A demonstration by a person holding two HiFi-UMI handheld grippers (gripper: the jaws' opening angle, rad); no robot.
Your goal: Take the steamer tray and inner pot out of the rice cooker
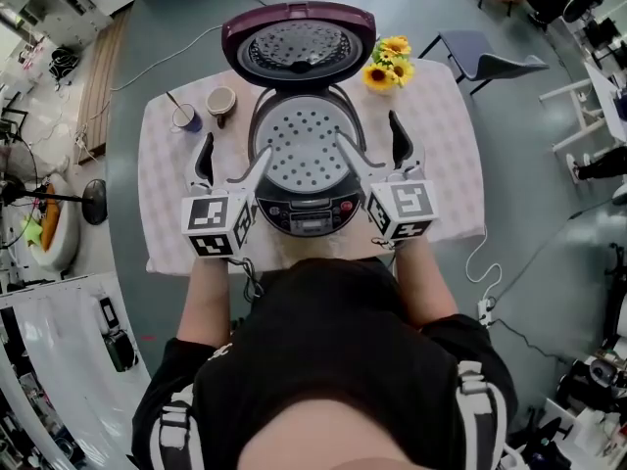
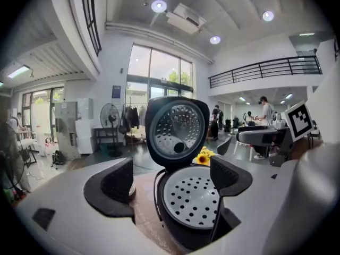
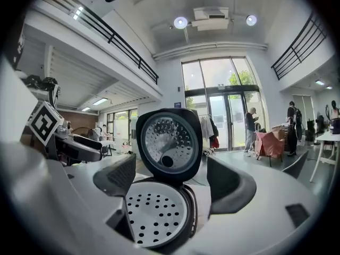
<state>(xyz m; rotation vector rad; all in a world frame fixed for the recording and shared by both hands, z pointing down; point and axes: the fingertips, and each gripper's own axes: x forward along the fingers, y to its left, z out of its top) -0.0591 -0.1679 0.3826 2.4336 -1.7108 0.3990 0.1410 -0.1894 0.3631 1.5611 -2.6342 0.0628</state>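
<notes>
The rice cooker (image 1: pixel 310 213) stands open in the middle of the table, its purple lid (image 1: pixel 299 47) tipped back. The round perforated steamer tray (image 1: pixel 306 150) lies in its mouth; the inner pot beneath is hidden. My left gripper (image 1: pixel 235 150) is open at the cooker's left side, its inner finger over the tray's left rim. My right gripper (image 1: pixel 365 127) is open at the right side, inner finger over the right rim. In the left gripper view the tray (image 2: pixel 194 201) sits low between the open jaws (image 2: pixel 172 179); the right gripper view shows the tray (image 3: pixel 151 217) at lower left of the gripper (image 3: pixel 170 179).
A checked cloth (image 1: pixel 451 155) covers the small table. At the back left stand a cup (image 1: pixel 221 101) and a blue cup with a spoon (image 1: pixel 186 117); sunflowers (image 1: pixel 389 62) stand at the back right. A grey chair (image 1: pixel 485 57) is beyond the table, a fan (image 1: pixel 93 202) on the floor left.
</notes>
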